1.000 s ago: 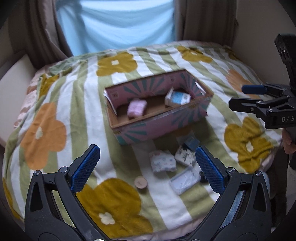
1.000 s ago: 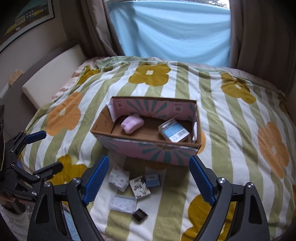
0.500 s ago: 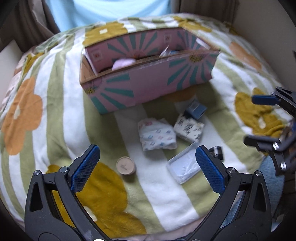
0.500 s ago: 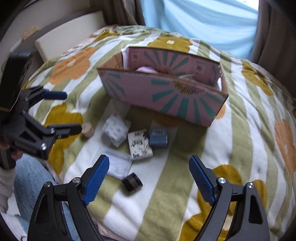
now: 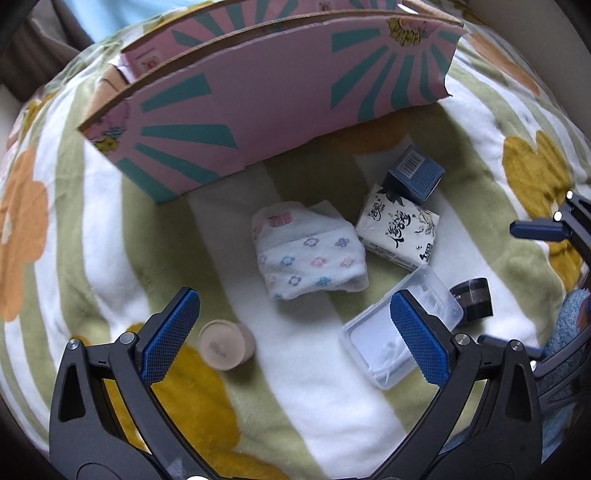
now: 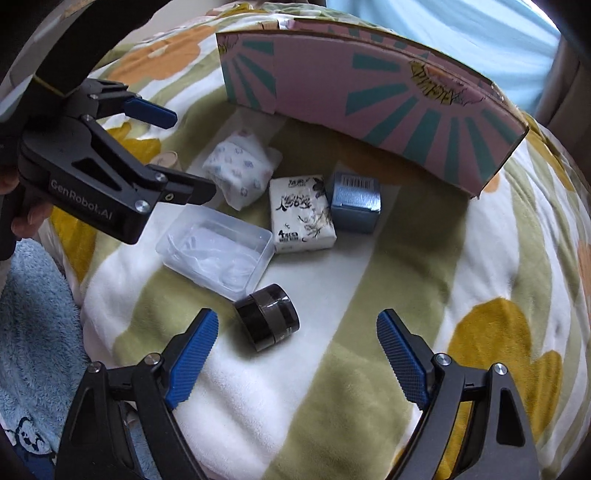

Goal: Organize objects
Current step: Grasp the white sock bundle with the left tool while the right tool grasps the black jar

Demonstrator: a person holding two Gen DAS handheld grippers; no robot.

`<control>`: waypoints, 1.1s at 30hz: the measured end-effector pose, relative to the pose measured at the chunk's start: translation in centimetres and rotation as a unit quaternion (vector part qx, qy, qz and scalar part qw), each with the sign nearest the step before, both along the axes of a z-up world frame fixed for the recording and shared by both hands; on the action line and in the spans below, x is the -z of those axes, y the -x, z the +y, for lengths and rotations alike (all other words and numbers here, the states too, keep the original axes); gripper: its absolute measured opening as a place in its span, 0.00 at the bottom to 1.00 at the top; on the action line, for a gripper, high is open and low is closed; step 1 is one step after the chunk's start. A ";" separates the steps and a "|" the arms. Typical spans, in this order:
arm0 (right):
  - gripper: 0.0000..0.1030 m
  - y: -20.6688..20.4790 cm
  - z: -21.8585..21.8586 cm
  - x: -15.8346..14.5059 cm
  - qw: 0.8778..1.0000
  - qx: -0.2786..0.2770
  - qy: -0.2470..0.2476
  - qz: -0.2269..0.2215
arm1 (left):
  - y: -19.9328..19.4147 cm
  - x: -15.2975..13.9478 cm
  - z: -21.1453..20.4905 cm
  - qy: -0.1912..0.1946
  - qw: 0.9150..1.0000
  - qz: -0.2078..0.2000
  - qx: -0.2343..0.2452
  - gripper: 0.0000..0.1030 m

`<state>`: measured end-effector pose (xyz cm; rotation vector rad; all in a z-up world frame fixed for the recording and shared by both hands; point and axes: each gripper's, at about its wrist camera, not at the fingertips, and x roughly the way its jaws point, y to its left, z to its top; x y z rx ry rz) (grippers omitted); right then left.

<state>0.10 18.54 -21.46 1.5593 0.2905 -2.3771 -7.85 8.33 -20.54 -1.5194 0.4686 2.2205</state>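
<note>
On the flowered blanket, in front of a pink cardboard box (image 5: pixel 280 96) (image 6: pixel 388 92), lie a folded floral cloth (image 5: pixel 310 254) (image 6: pixel 240 166), a tissue pack (image 5: pixel 399 229) (image 6: pixel 301 214), a blue carton (image 5: pixel 415 173) (image 6: pixel 356 199), a clear plastic case (image 5: pixel 402 328) (image 6: pixel 216 249), a black jar (image 5: pixel 474 297) (image 6: pixel 267 317) and a beige round lid (image 5: pixel 223 345) (image 6: pixel 168 160). My left gripper (image 5: pixel 293 338) (image 6: pixel 177 155) hangs open over the blanket between lid and case. My right gripper (image 6: pixel 297 360) (image 5: pixel 517 284) is open just above the black jar, holding nothing.
The blanket (image 5: pixel 332 406) (image 6: pixel 461 258) covers a rounded surface that drops away on all sides. A pale blue fleece sleeve (image 6: pixel 33 314) lies at the near left edge. A light blue curtain (image 6: pixel 480 29) hangs behind the box.
Both grippers have dropped steeply toward the loose items, which now fill the views. The box's inside is no longer visible. Both stay open.
</note>
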 end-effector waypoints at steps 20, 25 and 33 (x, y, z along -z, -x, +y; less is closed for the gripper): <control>0.58 0.2 -0.3 2.9 1.000 -0.026 -0.001 -0.015 | 1.9 3.7 0.9 -0.030 0.998 -0.049 -0.012 0.68; 0.40 -0.2 -0.7 2.8 0.999 -0.049 0.008 -0.016 | 1.8 3.7 0.5 -0.037 0.998 -0.050 -0.017 0.65; 0.34 -0.6 -0.3 2.4 0.999 -0.045 0.010 -0.012 | 1.3 3.2 -0.4 -0.056 0.997 -0.054 -0.022 0.61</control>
